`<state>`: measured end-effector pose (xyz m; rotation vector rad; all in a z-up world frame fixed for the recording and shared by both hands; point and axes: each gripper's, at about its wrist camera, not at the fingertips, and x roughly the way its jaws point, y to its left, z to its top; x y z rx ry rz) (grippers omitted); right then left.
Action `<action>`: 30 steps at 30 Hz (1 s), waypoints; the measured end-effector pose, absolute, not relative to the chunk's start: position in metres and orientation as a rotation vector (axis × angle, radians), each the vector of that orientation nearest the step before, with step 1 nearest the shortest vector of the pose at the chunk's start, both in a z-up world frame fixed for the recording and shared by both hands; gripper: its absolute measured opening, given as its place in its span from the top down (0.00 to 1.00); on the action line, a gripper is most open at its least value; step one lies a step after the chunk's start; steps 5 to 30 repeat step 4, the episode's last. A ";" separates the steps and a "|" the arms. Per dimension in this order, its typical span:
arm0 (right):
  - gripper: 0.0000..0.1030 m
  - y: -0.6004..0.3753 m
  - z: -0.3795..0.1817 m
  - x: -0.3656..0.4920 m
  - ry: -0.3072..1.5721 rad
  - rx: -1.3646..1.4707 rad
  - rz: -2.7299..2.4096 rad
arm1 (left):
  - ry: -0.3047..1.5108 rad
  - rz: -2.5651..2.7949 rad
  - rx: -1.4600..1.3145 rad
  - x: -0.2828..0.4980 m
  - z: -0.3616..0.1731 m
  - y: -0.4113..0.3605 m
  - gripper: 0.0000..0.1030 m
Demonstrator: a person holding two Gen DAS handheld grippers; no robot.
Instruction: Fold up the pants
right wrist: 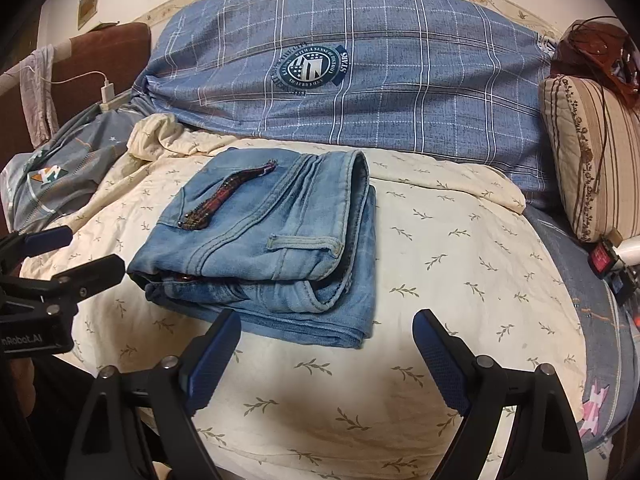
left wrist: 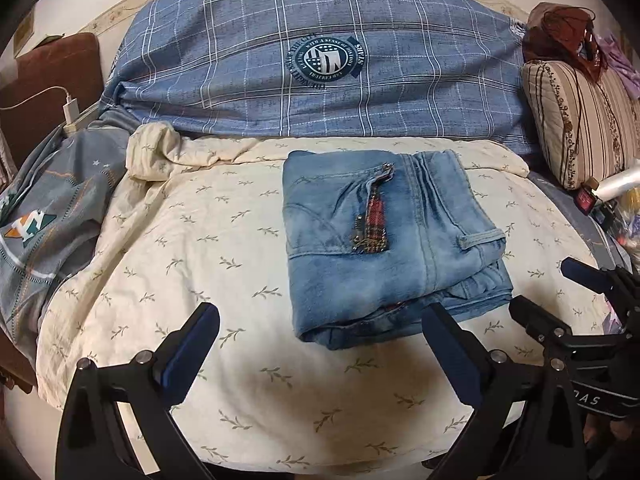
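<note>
Nearest, the left gripper [left wrist: 320, 340] and the right gripper [right wrist: 326, 344] both hang released, jaws spread wide with nothing between them, above the cream leaf-print quilt [left wrist: 180, 280]. Just ahead of both sets of fingers lie the jeans [left wrist: 384, 248], folded into a compact rectangle with the waistband on top. The fold looks finished; at most, press the loose lower edge flat without dragging the stack. Beyond sits the blue plaid pillow [left wrist: 320, 52].

left wrist: near, angled down, left of folded jeans [left wrist: 394, 248] | right wrist: near, angled down, right of jeans | shared: jeans, cream sheet [left wrist: 224, 264]
</note>
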<state>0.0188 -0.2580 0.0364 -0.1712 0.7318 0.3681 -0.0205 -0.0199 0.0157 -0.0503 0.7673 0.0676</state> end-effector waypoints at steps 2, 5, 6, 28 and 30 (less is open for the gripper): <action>0.13 -0.259 0.037 0.021 0.731 -0.175 0.363 | 0.765 0.069 -0.068 -0.017 0.018 -0.019 0.00; 0.13 -0.259 0.037 0.023 0.730 -0.170 0.363 | 0.761 0.064 -0.075 -0.011 0.022 -0.017 0.00; 0.13 -0.259 0.037 0.023 0.730 -0.170 0.363 | 0.761 0.064 -0.075 -0.011 0.022 -0.017 0.00; 0.13 -0.259 0.037 0.023 0.730 -0.170 0.363 | 0.761 0.064 -0.075 -0.011 0.022 -0.017 0.00; 0.13 -0.259 0.037 0.023 0.730 -0.170 0.363 | 0.761 0.064 -0.075 -0.011 0.022 -0.017 0.00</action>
